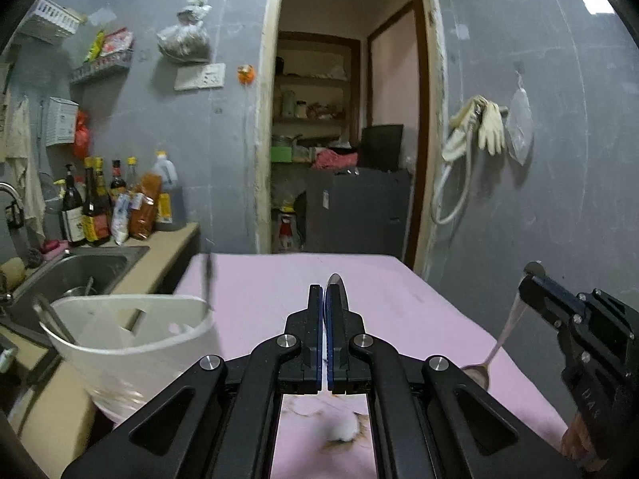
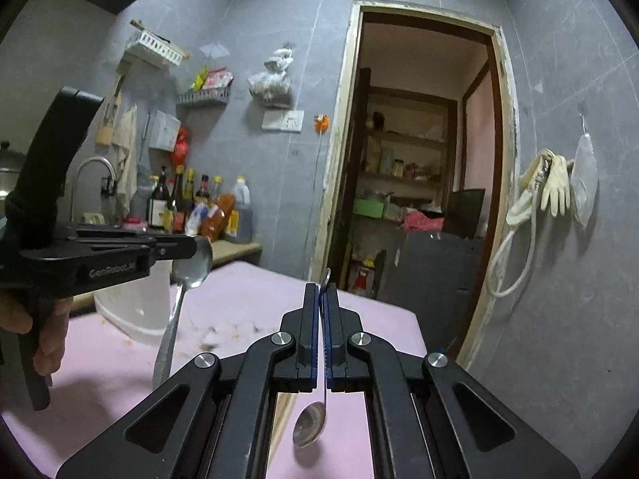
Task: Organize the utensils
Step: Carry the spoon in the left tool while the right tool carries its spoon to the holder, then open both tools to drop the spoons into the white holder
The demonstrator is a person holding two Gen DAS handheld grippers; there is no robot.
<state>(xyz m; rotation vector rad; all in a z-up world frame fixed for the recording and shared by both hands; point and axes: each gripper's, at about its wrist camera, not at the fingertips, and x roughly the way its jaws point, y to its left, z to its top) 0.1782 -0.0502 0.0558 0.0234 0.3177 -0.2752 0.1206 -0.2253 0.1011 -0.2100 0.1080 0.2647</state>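
While both spoons hang pinched in mid-air above the pink surface (image 1: 279, 279), the risk lies mostly in how thinly each is held. The left tongs (image 1: 324, 299) are pressed together on a large spoon (image 2: 191, 267), gripped at the bowl, so its long handle dangles down freely; a quick swing could make it pivot or slip out. The right tongs (image 2: 321, 299) pinch a smaller spoon (image 2: 309, 425) near the end of its handle, its bowl hanging below the jaws, and it could twist the same way.

The white holder (image 1: 131, 339) stands on the surface, left of the left tongs and near the edge beside the sink (image 1: 80, 267). It looks light and sits close to that edge, so a spoon handle striking its rim could tip it or push it off. It already carries a utensil or two leaning against its wall, and these may block a spoon coming in at an angle. I judge that the dangling handle must be lined up over the opening first.

Beyond the holder, bottles (image 1: 104, 203) crowd the counter past the sink, well apart from the work. Some stains or crumbs mark the surface below the left tongs. Between the two tongs nothing else stands in the way.
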